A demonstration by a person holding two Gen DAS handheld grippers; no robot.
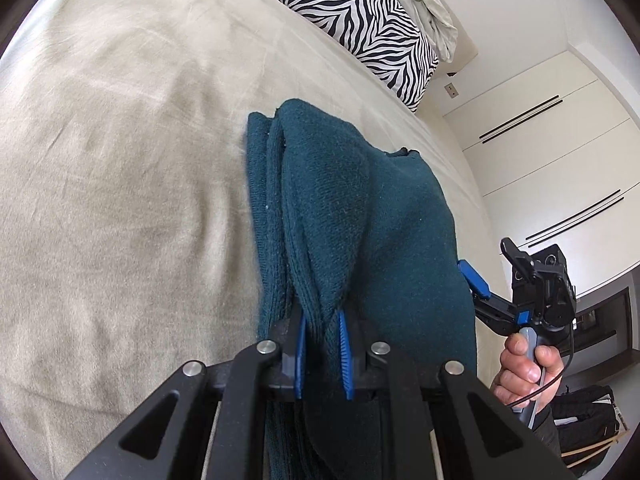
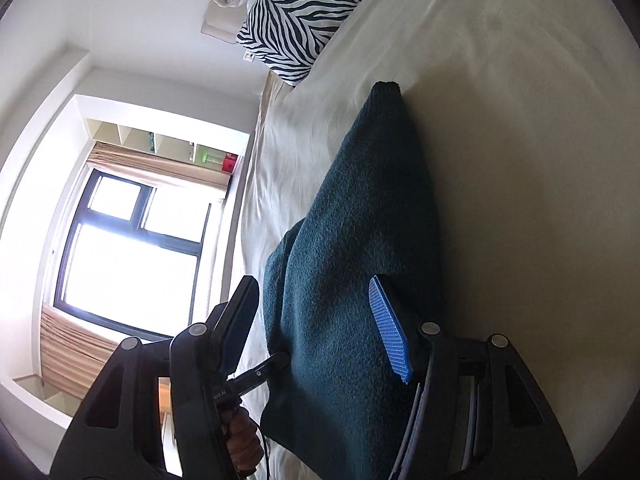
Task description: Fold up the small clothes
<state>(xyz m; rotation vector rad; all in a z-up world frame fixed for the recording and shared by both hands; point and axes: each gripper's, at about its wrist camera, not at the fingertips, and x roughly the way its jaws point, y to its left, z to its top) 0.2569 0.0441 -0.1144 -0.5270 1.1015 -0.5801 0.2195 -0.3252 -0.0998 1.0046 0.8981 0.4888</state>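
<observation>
1. Left tool [image 1: 323, 354] is pinched tight on a bunched edge of the teal knit garment [image 1: 360, 216].
2. Right tool [image 2: 320, 320] sits half open, fabric between its pads but not clamped.
3. Garment's doubled over on the bed [image 1: 120, 160], looks mid-fold, final tidy-up left.

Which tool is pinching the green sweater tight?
The left tool: its blue pads squeeze a bunched fold of the green sweater. The right tool stands wide around the cloth, not clamped.
</observation>
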